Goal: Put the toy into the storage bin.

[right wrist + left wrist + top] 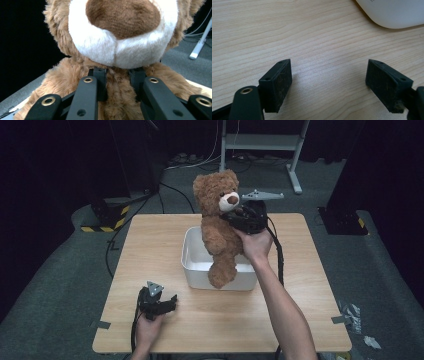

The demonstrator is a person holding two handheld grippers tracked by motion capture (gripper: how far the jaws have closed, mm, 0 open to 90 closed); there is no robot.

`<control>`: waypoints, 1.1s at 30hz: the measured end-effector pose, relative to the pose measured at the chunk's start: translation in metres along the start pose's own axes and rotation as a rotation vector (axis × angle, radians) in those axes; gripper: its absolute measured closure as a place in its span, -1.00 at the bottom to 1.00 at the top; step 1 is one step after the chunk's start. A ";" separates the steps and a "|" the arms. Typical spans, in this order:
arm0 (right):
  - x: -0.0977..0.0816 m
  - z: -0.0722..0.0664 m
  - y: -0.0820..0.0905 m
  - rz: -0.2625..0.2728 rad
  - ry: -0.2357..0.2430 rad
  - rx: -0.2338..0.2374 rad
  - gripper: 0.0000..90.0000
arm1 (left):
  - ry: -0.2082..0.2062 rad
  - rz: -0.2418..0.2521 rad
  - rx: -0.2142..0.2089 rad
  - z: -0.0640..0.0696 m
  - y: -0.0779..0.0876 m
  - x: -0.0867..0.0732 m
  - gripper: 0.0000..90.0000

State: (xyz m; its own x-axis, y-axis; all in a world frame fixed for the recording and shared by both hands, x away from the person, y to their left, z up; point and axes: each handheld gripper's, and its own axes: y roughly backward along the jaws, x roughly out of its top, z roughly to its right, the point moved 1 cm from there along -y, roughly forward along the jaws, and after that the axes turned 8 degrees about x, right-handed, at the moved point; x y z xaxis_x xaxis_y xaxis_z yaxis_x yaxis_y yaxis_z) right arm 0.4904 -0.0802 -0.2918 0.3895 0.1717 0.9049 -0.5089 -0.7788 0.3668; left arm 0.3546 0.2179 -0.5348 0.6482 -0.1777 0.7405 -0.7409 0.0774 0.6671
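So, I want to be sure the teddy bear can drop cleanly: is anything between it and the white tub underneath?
Nothing visible blocks it. The teddy bear, clamped at its chest by the right hand-held gripper, hangs over the white tub, one leg already across the near rim. The visible part of the tub's inside looks bare.

- teddy bear (218, 215): brown fur, white muzzle, dark brown nose
- bin (192, 262): plain white
- table (150, 245): light wood grain
- both grippers: black, right gripper (235, 217), left gripper (172, 301)
- floor (60, 285): grey carpet
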 end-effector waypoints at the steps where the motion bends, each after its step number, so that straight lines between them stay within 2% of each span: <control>1: -0.001 0.000 -0.002 -0.006 0.000 -0.003 0.64 | -0.001 0.000 -0.002 0.000 0.000 0.000 -0.53; 4: -0.003 -0.002 -0.008 -0.014 0.015 -0.008 0.64 | 0.004 0.005 -0.007 0.001 0.000 0.000 -0.53; 12: -0.005 0.000 -0.014 -0.029 0.003 -0.010 0.64 | 0.006 0.006 -0.008 0.001 0.000 0.000 -0.53; 16: -0.006 0.000 -0.019 -0.037 0.006 -0.019 0.64 | -0.018 0.010 -0.009 0.000 0.000 0.000 -0.53; 19: -0.008 0.002 -0.023 -0.043 -0.006 -0.021 0.64 | -0.015 0.007 -0.013 0.001 0.000 0.000 -0.53; 24: -0.012 0.004 -0.028 -0.069 0.004 -0.031 0.64 | -0.015 0.011 -0.015 0.001 0.000 0.000 -0.53; 28: -0.017 0.009 -0.034 -0.087 -0.017 -0.049 0.64 | -0.016 0.010 -0.014 0.001 0.000 0.000 -0.53; 33: -0.023 0.014 -0.038 -0.078 -0.034 -0.045 0.64 | -0.025 0.014 -0.023 0.002 0.000 0.000 -0.52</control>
State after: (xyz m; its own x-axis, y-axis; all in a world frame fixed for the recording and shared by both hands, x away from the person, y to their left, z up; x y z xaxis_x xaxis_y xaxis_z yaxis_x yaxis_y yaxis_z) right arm 0.5111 -0.0630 -0.3299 0.4546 0.2103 0.8655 -0.5092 -0.7360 0.4462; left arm 0.3540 0.2162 -0.5349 0.6333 -0.2007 0.7474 -0.7452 0.1027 0.6589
